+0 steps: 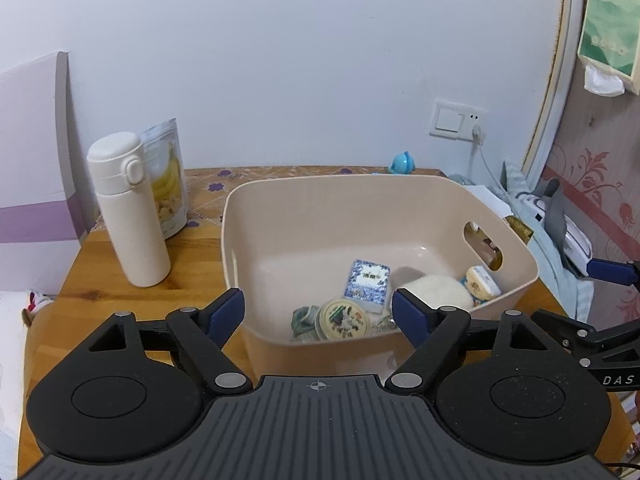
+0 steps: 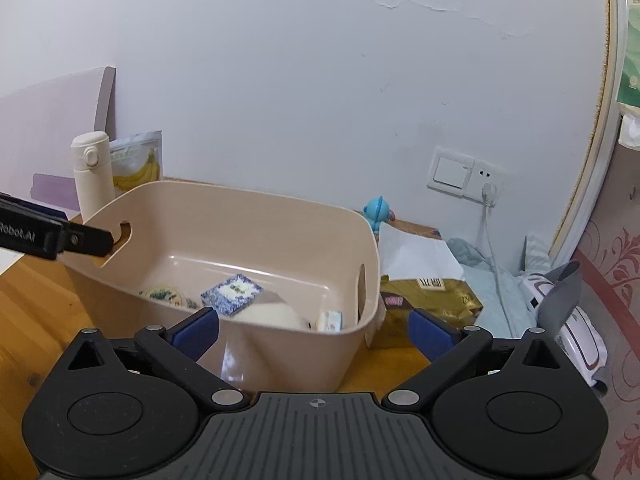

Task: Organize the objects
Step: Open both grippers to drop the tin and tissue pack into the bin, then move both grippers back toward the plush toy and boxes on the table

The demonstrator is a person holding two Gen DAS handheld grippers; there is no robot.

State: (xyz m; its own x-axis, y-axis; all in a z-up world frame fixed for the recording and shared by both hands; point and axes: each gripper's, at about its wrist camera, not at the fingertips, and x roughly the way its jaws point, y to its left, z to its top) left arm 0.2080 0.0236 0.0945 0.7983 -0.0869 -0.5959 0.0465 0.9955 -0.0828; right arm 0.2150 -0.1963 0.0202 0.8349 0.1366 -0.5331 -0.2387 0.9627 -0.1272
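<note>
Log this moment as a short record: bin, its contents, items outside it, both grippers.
bin: beige bin on wooden table
contents: blue-white box, round tin, white ball, small pack
outside, left: white flask, banana pouch
outside, right: gold bag, blue toy
left gripper: open, empty
right gripper: open, empty

Each gripper, left gripper (image 1: 318,312) and right gripper (image 2: 314,330), has a black linkage frame, silver pivot screws, blue fingers (image 1: 229,311), round black discs, a ribbed grey base with a crosshair mark, white lettering.
</note>
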